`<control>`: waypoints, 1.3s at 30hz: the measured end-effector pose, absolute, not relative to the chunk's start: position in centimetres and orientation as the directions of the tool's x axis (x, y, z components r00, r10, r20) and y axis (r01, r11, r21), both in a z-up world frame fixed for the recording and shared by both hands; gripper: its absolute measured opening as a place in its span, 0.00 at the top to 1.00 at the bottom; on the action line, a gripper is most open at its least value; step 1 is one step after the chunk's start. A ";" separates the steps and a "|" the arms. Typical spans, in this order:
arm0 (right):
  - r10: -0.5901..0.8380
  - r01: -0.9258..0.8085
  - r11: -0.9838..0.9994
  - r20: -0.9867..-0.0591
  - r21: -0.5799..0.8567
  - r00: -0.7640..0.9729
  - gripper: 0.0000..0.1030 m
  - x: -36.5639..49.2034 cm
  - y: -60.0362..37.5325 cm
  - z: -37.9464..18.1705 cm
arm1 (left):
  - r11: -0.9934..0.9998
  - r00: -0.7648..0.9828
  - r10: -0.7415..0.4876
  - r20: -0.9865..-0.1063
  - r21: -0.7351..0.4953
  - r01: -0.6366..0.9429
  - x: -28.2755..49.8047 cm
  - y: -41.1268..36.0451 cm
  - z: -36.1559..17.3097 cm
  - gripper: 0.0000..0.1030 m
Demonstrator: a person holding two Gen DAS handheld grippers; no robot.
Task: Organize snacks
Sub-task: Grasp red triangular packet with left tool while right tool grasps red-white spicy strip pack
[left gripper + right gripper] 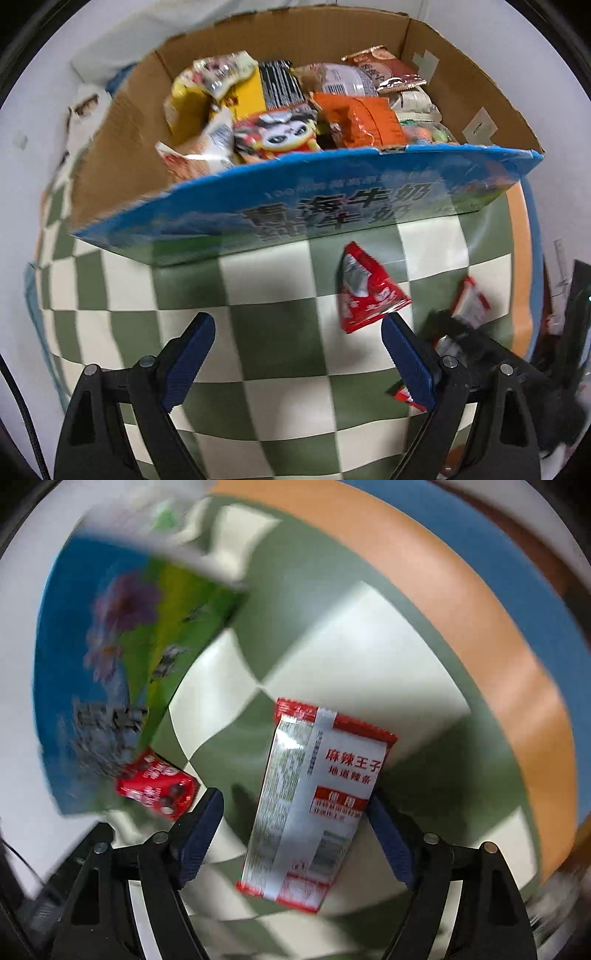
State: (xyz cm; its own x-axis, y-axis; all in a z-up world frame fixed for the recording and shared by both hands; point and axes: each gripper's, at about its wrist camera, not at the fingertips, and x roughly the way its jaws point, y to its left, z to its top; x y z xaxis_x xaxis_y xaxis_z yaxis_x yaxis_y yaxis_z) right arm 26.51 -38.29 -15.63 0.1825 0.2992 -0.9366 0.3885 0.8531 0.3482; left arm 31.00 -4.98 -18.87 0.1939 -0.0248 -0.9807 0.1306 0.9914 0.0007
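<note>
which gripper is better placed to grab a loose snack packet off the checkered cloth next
Right. The right gripper already straddles the red and silver packet, jaws open. The left gripper hangs over bare checkered cloth, a red packet beside one finger.

One cardboard box (306,221) heaped with snack packets, too jumbled to count. Two loose red packets (365,291) on one checked mat (258,295); a third, red and white (314,808), lying nearby. Two hand-held grippers (295,358), one per view.

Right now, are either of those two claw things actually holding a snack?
No. The left gripper stands open over bare cloth. The right gripper straddles a red-and-silver packet; one pad seems to touch its edge, the other is clear.
</note>
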 end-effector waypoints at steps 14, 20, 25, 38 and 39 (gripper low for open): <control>0.213 0.121 0.966 -0.967 0.230 0.141 0.34 26.8 -38.5 -14.1 | 0.985 0.077 -0.155 -0.985 -0.149 0.085 33.2 -8.6 -24.3 0.61; 0.201 0.118 0.969 -0.973 0.215 0.117 0.32 25.5 -38.4 -15.3 | 0.991 0.097 -0.102 -0.990 -0.093 0.098 30.4 -7.6 -24.4 0.62; 0.148 -0.021 0.989 -0.982 0.147 0.116 0.43 25.3 -34.2 -15.4 | 0.995 0.048 -0.085 -0.995 -0.082 0.054 26.3 -4.7 -25.3 0.62; 0.130 -0.175 0.978 -0.989 0.117 0.064 0.40 24.8 -29.1 -16.9 | 0.995 0.020 -0.096 -0.995 -0.097 -0.029 26.0 -2.9 -28.2 0.61; 0.130 -0.174 0.978 -0.990 0.118 0.061 0.39 24.9 -29.2 -17.0 | 0.995 0.019 -0.096 -0.995 -0.097 -0.030 26.0 -3.0 -28.3 0.61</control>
